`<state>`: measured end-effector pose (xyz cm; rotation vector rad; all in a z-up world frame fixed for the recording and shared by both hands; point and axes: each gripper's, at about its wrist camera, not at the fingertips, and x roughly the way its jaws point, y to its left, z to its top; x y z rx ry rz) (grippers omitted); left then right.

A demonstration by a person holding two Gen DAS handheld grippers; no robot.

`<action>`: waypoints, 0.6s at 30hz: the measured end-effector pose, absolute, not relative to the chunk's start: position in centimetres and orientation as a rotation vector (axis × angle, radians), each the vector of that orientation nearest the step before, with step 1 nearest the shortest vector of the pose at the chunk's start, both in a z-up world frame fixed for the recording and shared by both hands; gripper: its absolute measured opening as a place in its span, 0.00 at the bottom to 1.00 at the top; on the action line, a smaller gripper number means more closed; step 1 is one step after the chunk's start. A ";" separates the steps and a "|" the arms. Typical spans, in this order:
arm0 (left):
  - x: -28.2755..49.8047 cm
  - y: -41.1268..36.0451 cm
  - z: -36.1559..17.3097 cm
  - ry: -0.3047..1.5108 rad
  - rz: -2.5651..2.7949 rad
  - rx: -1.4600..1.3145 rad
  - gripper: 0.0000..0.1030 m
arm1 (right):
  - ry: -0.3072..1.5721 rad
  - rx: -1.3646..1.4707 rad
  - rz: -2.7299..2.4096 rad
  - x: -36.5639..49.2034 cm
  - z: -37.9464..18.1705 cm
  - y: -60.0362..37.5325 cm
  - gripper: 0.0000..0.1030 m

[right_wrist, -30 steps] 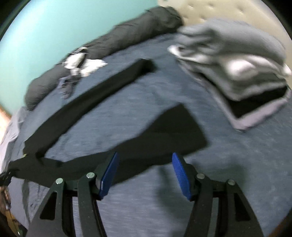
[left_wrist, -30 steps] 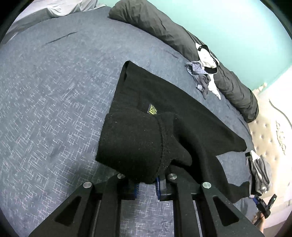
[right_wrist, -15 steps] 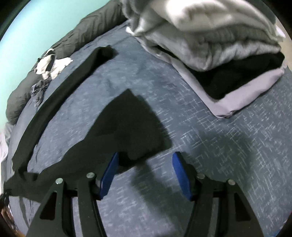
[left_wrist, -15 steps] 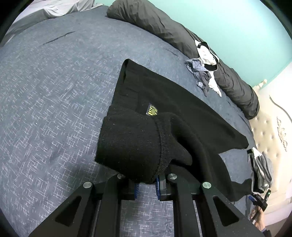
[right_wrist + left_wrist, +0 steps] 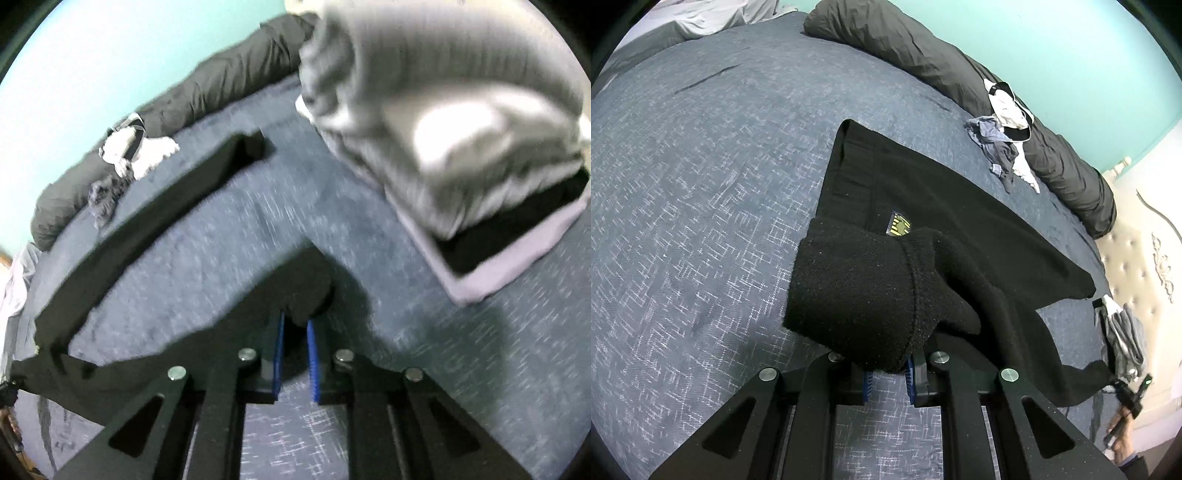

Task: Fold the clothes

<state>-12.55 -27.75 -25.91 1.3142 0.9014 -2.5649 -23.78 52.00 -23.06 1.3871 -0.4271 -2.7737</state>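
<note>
Left wrist view: the left gripper [image 5: 888,373] pinches the waist end of black trousers [image 5: 942,221] spread on a blue bed [image 5: 701,184] — the right gripper [image 5: 294,343] clamps a leg end, likely for folding.

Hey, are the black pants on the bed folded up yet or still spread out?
Still spread out. The black pants lie with both legs apart in a V across the bed, each gripper pinching one end.

Right gripper [image 5: 295,350], open a second ago, now clamped on the black trousers' [image 5: 295,291] cuff.
</note>
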 end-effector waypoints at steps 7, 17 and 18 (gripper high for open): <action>-12.0 -28.3 -25.0 0.909 -2.552 1.273 0.13 | -0.285 1.304 -2.809 -24.4 -15.9 51.3 0.10; -12.6 -29.2 -25.2 0.892 -2.512 1.287 0.13 | -0.011 1.696 -2.762 -31.8 -17.1 48.8 0.10; -12.8 -29.3 -25.4 0.889 -2.506 1.293 0.13 | 0.023 1.709 -2.765 -32.4 -17.5 48.6 0.10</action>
